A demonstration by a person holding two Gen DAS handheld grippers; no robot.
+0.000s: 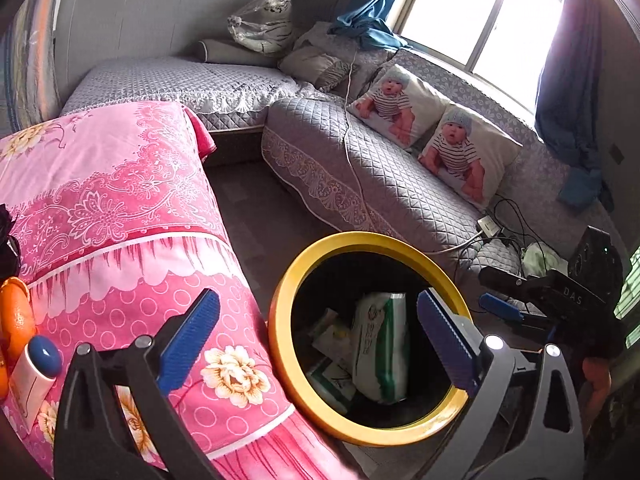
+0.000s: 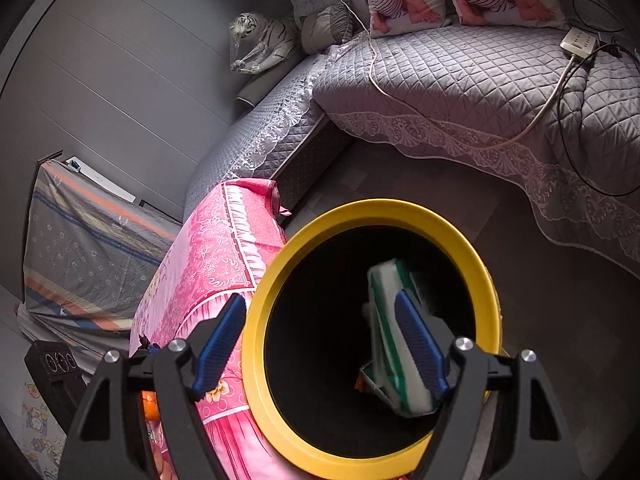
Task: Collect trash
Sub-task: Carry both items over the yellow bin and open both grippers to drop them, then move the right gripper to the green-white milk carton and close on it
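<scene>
A round bin with a yellow rim (image 1: 280, 304) stands on the floor beside the pink-covered table; it also shows in the right wrist view (image 2: 460, 236). Inside lies a white and green wipes packet (image 1: 380, 348) on several smaller wrappers (image 1: 332, 376). The packet appears in the right wrist view (image 2: 386, 312), blurred, inside the bin. My left gripper (image 1: 318, 340) is open and empty above the bin's left rim. My right gripper (image 2: 320, 344) is open and empty over the bin mouth; it also shows at the right of the left wrist view (image 1: 504, 308).
A table under a pink floral cloth (image 1: 120, 220) sits left of the bin, with an orange (image 1: 16, 320) and a white and blue tube (image 1: 36, 372) on its near corner. A grey quilted sofa (image 1: 360, 168) with two baby-print cushions, cables and a power strip (image 2: 580, 42) lies behind.
</scene>
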